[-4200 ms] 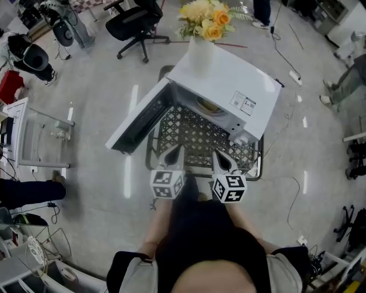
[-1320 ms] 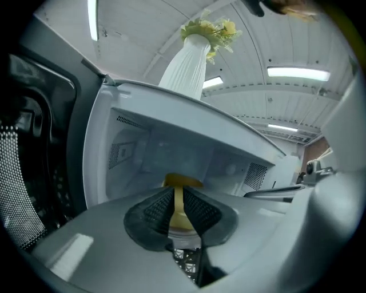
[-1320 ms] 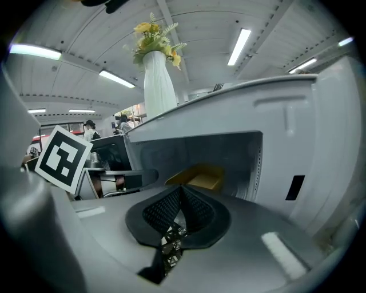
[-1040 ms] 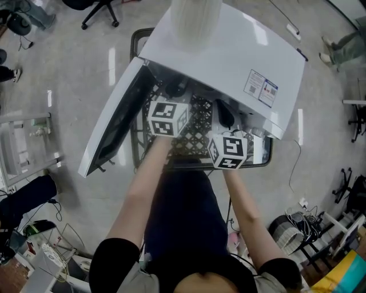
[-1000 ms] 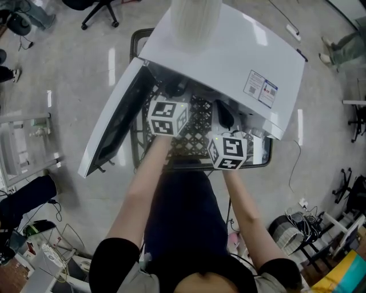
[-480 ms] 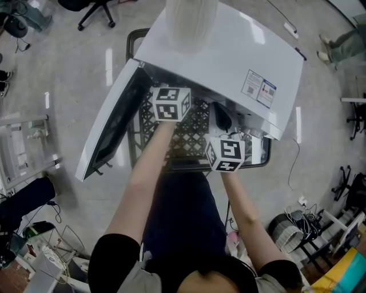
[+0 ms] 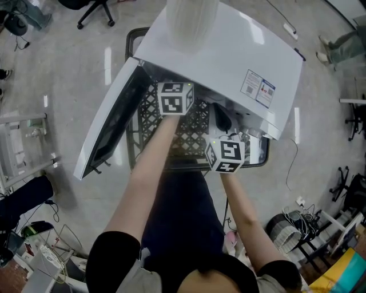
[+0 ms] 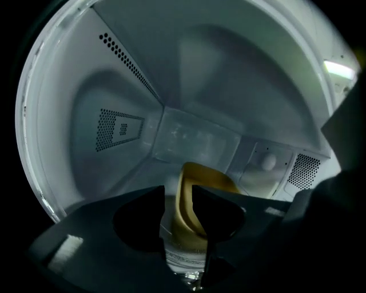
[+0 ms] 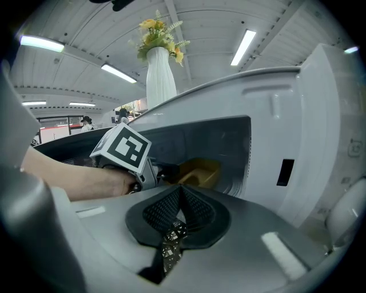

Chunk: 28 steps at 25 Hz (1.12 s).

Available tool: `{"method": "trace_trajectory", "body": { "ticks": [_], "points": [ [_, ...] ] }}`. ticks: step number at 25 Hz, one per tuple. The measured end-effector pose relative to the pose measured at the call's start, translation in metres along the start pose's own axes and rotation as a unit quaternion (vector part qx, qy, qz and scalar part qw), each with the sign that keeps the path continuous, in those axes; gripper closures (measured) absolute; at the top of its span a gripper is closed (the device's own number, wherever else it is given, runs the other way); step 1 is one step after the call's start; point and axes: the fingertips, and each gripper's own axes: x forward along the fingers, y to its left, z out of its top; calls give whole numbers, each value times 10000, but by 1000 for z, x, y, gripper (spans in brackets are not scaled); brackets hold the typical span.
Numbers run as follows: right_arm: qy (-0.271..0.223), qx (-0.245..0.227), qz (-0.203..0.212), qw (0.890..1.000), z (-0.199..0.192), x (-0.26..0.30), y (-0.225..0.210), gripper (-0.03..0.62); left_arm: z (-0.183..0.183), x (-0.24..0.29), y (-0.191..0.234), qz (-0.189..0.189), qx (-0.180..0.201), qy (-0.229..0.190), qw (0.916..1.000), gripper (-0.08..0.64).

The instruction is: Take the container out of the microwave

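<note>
Two grippers are working at the open microwave (image 7: 229, 57). The left gripper (image 8: 178, 194) is reaching inside the cavity. Its jaws are standing apart, having just been opening. The yellow container (image 8: 200, 178) is sitting straight ahead, its near wall showing in the gap between them, unclamped. The right gripper (image 9: 179, 193) is hovering outside the opening, jaws together on nothing, with the container ahead of it.

White vase (image 7: 191, 23), yellow flowers (image 9: 159, 34), black lattice table (image 7: 194, 133), office chair (image 7: 96, 10), floor cable (image 7: 293, 166)
</note>
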Motion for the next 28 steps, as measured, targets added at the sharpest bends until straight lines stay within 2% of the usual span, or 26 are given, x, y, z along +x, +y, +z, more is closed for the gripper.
{"method": "trace_trajectory", "body": {
  "ticks": [11, 13, 15, 21, 28],
  "points": [
    [59, 129, 23, 9999, -6, -4, 1, 591, -5, 0, -1, 79, -36, 139, 9999, 442],
    [61, 151, 21, 9999, -7, -5, 1, 591, -5, 0, 0, 125, -31, 122, 9998, 483],
    [81, 162, 14, 9998, -8, -6, 0, 591, -5, 0, -1, 145, -42, 116, 9998, 495],
    [104, 218, -29, 9997, -12, -7, -3, 591, -6, -1, 1, 210, 61, 157, 9996, 511],
    [89, 253, -39, 9996, -9, -6, -5, 591, -5, -4, 3, 271, -7, 58, 9996, 515]
  ]
}}
